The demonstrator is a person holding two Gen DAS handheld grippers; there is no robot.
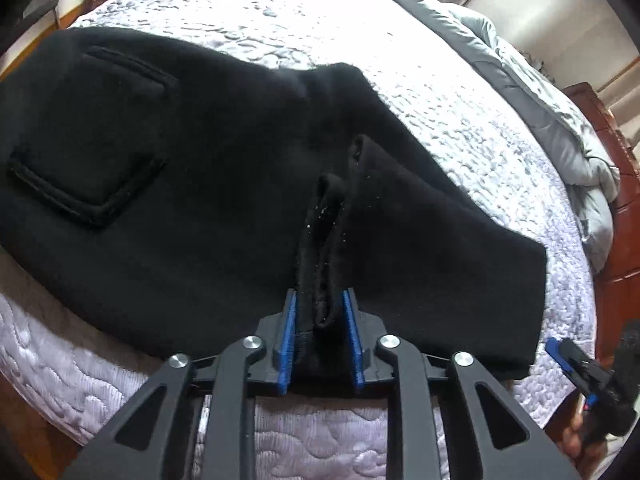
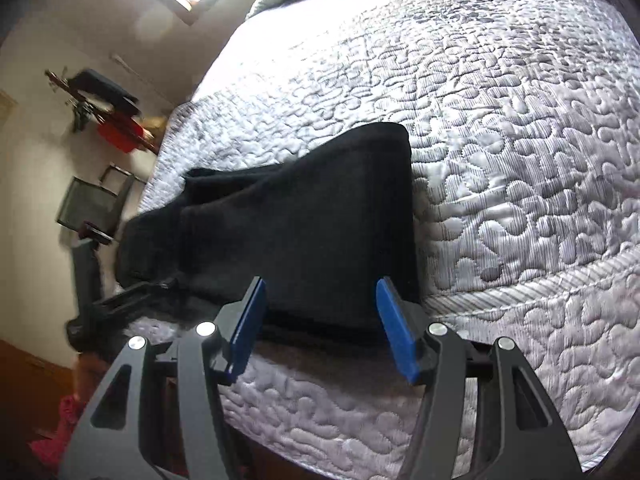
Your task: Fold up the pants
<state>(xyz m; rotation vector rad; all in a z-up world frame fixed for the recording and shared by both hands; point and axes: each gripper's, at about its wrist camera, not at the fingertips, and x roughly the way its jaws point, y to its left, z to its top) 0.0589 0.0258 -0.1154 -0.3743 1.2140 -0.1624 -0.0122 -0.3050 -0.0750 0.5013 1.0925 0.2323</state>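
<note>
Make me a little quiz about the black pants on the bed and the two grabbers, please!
1. True or false: the left gripper is pinching a bunch of the pants.
2. Are the right gripper jaws A) spread apart with nothing between them, or B) squeezed on cloth?
3. Fill in: the pants lie on a white ____ with a bumpy stitched pattern.

Key:
1. True, black cloth sits between its blue pads.
2. A, it sits at the near edge of the pants, not gripping.
3. Quilt.
</note>
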